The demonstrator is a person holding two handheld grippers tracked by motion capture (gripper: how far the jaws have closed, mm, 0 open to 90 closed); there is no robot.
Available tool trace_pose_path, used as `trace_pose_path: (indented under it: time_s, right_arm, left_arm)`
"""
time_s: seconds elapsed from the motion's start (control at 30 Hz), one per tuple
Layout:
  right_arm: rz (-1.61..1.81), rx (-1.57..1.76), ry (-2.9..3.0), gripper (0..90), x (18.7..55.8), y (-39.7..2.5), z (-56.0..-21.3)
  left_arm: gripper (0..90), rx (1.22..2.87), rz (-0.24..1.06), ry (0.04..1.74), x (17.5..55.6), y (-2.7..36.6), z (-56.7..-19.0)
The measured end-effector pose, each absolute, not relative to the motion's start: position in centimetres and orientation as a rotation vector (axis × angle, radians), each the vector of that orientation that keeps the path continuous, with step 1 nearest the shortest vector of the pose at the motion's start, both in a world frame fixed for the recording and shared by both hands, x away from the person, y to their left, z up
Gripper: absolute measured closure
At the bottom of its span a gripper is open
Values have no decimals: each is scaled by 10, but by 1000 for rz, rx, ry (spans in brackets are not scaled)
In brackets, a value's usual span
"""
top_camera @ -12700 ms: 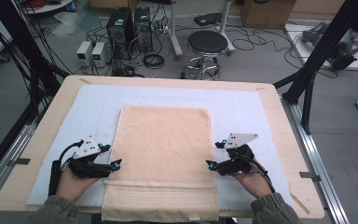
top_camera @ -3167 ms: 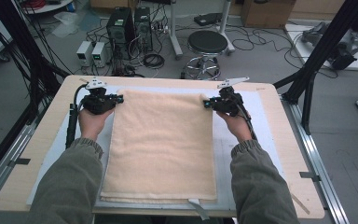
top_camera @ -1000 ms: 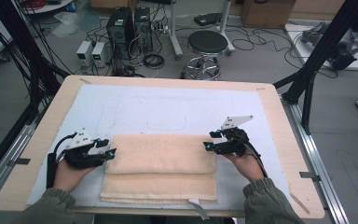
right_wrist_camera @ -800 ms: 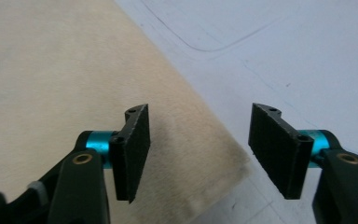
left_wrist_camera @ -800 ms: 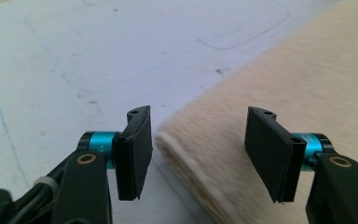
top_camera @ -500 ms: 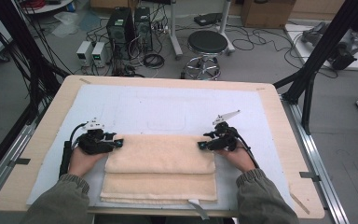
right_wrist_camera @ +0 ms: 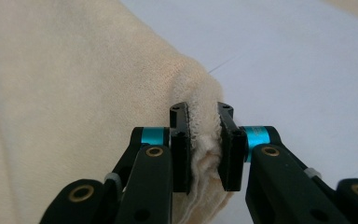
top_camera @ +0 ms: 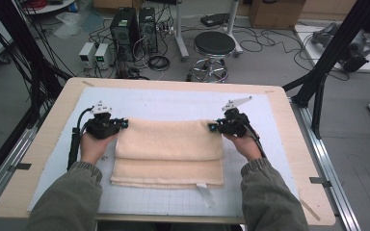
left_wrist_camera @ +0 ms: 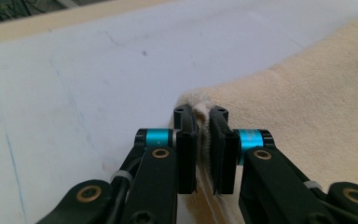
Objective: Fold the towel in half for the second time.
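A cream towel [top_camera: 168, 151] lies folded on the white mat [top_camera: 173, 103], its upper layer set back from the near edge of the lower one. My left gripper [top_camera: 120, 123] is shut on the towel's far left fold corner [left_wrist_camera: 200, 105]. At the far right corner [right_wrist_camera: 200, 100], my right gripper [top_camera: 213, 127] is shut on the fold too. In both gripper views the black jaws pinch thick cream cloth between them. A white label [top_camera: 203, 191] sticks out from the towel's near edge.
The mat covers a wooden table [top_camera: 43, 144] with bare wood at the left, right and far edges. Beyond the table stand a black stool [top_camera: 214, 45], computer boxes [top_camera: 131, 26] and floor cables. Black frame posts [top_camera: 325, 57] rise at the right.
Over the earlier frames the towel went from flat and long to folded. In the last second both grippers moved away from me, carrying the folded edge a little farther up the mat.
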State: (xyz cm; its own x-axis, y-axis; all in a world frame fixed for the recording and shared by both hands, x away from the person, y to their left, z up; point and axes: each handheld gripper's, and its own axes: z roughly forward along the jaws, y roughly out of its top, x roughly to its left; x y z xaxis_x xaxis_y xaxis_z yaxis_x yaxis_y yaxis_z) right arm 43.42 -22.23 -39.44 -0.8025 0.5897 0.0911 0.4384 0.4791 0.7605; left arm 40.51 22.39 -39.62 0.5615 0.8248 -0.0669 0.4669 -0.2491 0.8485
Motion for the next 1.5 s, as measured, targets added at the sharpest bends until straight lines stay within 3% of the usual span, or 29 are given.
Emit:
trace_pose_path:
  time_s: [0.1,0.17,0.3,0.4,0.73,1.0,1.5]
  right_arm:
    - [1218,917,2508,775,449,-224,-384]
    - [1191,951,2493,684,456,-224,-382]
    - [1213,997,2500,495,457,-228,-388]
    - [1217,999,2495,456,447,-233,-389]
    - [1233,854,2506,429,398,-231,-389]
    - [1129,790,2586,419,382,-223,-402]
    - [1142,763,2562,446,362,-228,-419]
  left_arm:
    - [818,1913,533,1047,420,219,-387]
    - [756,1920,573,1063,426,216,-387]
    - [607,1939,529,1073,423,222,-391]
    - [560,1921,516,1037,411,226,-391]
    - [507,1946,498,880,358,228,-405]
    - [462,2002,431,871,348,225,-424]
    - [541,2070,446,832,347,216,-435]
